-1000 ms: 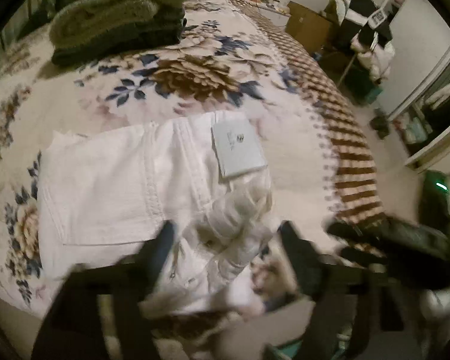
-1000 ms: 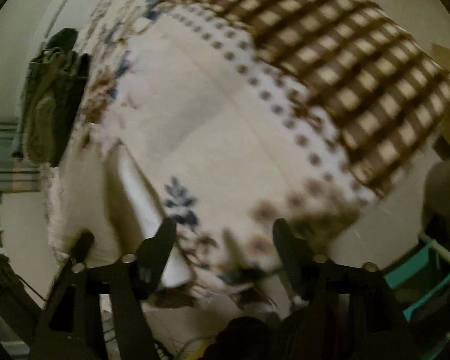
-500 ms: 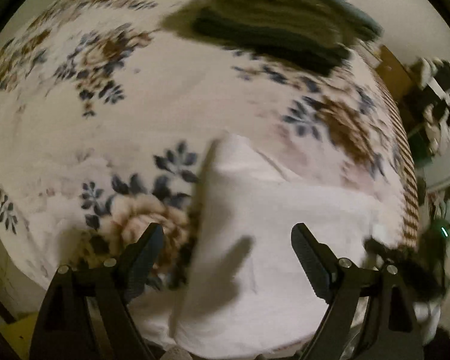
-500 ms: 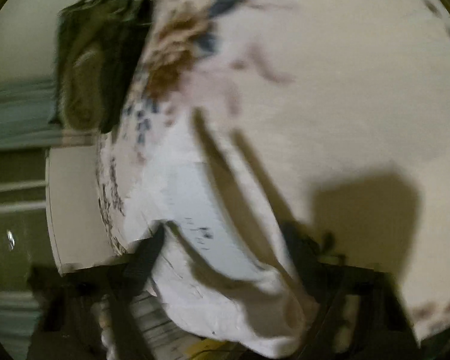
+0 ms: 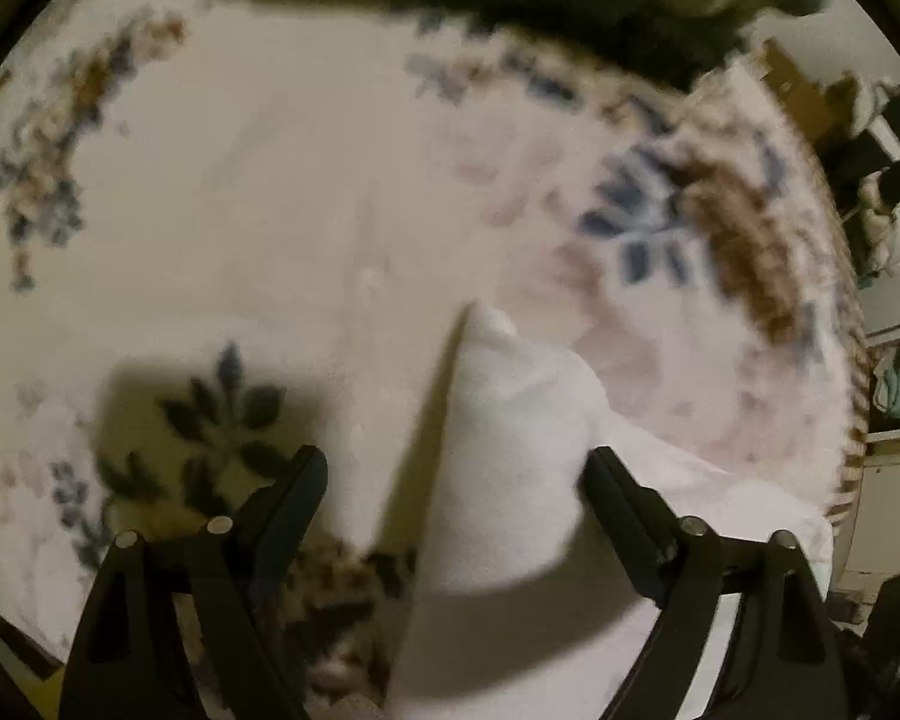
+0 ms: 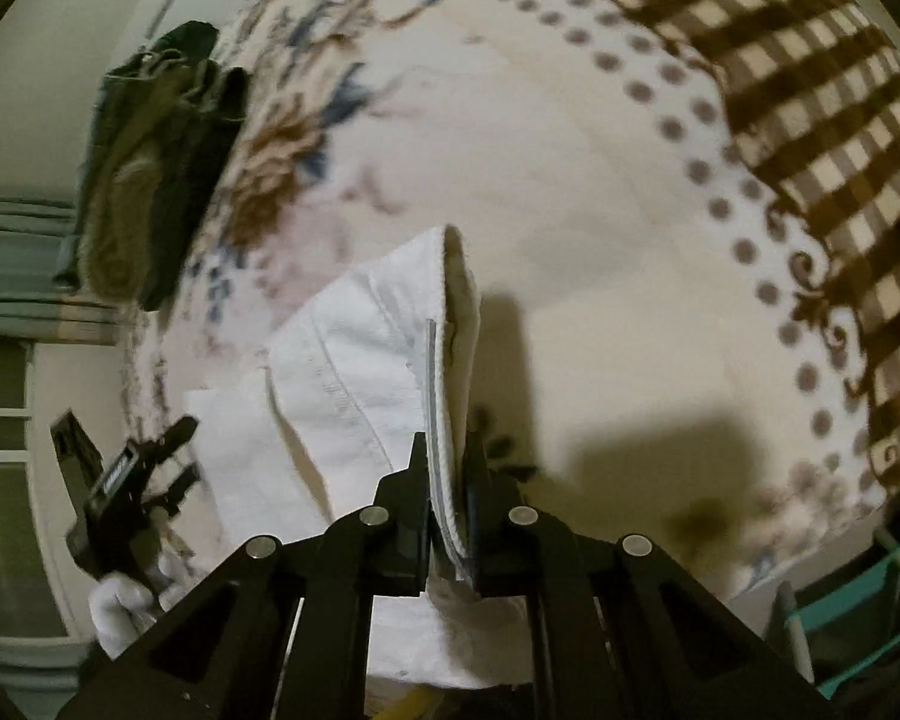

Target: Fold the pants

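Dim warm light, left view motion-blurred, hard dark shadows, fisheye-bent black edges

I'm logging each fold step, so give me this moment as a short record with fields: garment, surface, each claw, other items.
garment: white cotton pants, part lifted off the bed
surface: cream floral bedspread with brown checked border
right claw: shut on the pants' thick seamed edge
left claw: open, fingers either side of a raised white fold, not pinching
other items: stack of dark green folded clothes at the far side
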Motion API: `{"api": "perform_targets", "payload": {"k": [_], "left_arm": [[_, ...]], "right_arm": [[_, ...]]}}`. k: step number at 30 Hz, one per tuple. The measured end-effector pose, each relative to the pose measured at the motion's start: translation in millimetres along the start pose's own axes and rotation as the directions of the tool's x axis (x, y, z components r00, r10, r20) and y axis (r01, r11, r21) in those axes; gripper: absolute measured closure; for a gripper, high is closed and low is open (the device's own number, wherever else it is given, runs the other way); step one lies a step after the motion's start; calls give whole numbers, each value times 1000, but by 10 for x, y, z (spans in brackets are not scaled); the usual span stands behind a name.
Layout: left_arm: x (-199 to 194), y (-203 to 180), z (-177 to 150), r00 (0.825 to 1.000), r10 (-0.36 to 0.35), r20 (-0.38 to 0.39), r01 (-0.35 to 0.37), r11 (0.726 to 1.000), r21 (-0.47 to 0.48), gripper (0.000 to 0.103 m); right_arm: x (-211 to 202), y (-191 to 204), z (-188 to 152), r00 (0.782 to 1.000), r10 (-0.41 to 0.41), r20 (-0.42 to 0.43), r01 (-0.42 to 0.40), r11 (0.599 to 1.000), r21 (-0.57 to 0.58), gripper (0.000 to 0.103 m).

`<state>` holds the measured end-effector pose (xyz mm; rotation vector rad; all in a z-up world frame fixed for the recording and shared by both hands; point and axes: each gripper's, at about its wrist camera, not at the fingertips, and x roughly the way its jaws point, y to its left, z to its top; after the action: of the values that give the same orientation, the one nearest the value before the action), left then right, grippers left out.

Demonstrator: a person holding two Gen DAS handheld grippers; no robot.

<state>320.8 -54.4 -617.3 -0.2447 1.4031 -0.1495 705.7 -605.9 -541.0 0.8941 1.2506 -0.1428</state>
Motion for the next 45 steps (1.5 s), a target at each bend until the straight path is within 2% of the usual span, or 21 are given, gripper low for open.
{"api": "perform_targets", "payload": {"k": [2, 4, 6, 8, 9, 10, 11, 12, 13, 14, 19, 22, 23, 27, 28, 31, 32, 34, 36, 39, 45], "left_arm": [[114, 132, 61, 999, -42, -18, 41, 998, -47, 8], [89, 196, 78, 997, -74, -24, 72, 994, -77, 8], [-23, 209, 46, 997, -76, -4, 76, 994, -81, 8], [-205, 233, -52, 996, -91, 21, 93, 992, -86, 8], [-296, 254, -128, 994, -104, 38, 107, 991, -86, 8], [-400, 277, -223, 992, -114, 52, 118, 990, -82, 8], [-465, 296, -320, 991, -123, 58, 127, 989, -77, 8], [-510, 324, -409, 990, -129, 57, 134, 988, -77, 8], [-533, 353, -521, 989, -139, 49, 143, 986, -82, 8], [-530, 385, -635, 986, -161, 36, 164, 982, -91, 8], [-231, 374, -934, 976, -217, -32, 211, 970, -124, 8], [-133, 334, -978, 976, -215, -45, 209, 972, -105, 8], [-126, 313, -985, 975, -219, -46, 214, 972, -95, 8], [-104, 255, -991, 972, -229, -56, 225, 972, -66, 8], [-99, 250, -988, 971, -230, -58, 227, 972, -60, 8], [-58, 244, -1001, 969, -239, -66, 236, 971, -48, 8], [-45, 248, -1011, 969, -238, -69, 236, 971, -45, 8], [-17, 254, -1020, 967, -244, -70, 242, 969, -47, 8], [-6, 255, -1013, 966, -249, -70, 246, 968, -47, 8], [5, 262, -1002, 963, -258, -74, 256, 966, -42, 8], [44, 287, -969, 957, -282, -70, 280, 959, -44, 8]], "right_arm": [[89, -48, 26, 1000, -10, -5, 10, 1000, 8, 94], [157, -66, 56, 999, -32, -8, 32, 999, -7, 94], [257, -100, 96, 998, -49, -32, 49, 999, -12, 91], [345, -166, 132, 996, -56, -73, 57, 998, 3, 74], [336, -205, 136, 996, -40, -84, 43, 999, 28, 62], [318, -254, 135, 996, -8, -93, 14, 998, 66, 56], [229, -323, 94, 994, 42, -98, -31, 993, 117, 55], [134, -368, 39, 993, 77, -85, -64, 987, 145, 50], [59, -404, -20, 993, 96, -70, -84, 984, 158, 41], [-61, -450, -136, 991, 127, -47, -117, 977, 180, 39], [-104, -621, -640, 973, 229, -17, -214, 932, 294, 37], [44, -713, -793, 968, 251, -5, -232, 902, 363, 37], [26, -718, -815, 967, 253, 27, -243, 888, 390, 37], [-251, -779, -962, 977, 169, 131, -208, 892, 400, 37], [-276, -780, -988, 975, 175, 136, -215, 892, 398, 33], [-164, -770, -1075, 971, 235, 46, -235, 898, 372, 25], [-73, -763, -1103, 964, 267, 13, -253, 896, 366, 25], [205, -650, -1093, 953, 301, -47, -268, 902, 338, 25], [421, -564, -1050, 955, 290, -58, -258, 914, 312, 25], [614, -448, -932, 951, 308, -7, -293, 911, 289, 23], [667, -404, -818, 926, 373, 66, -375, 880, 293, 22]]}}
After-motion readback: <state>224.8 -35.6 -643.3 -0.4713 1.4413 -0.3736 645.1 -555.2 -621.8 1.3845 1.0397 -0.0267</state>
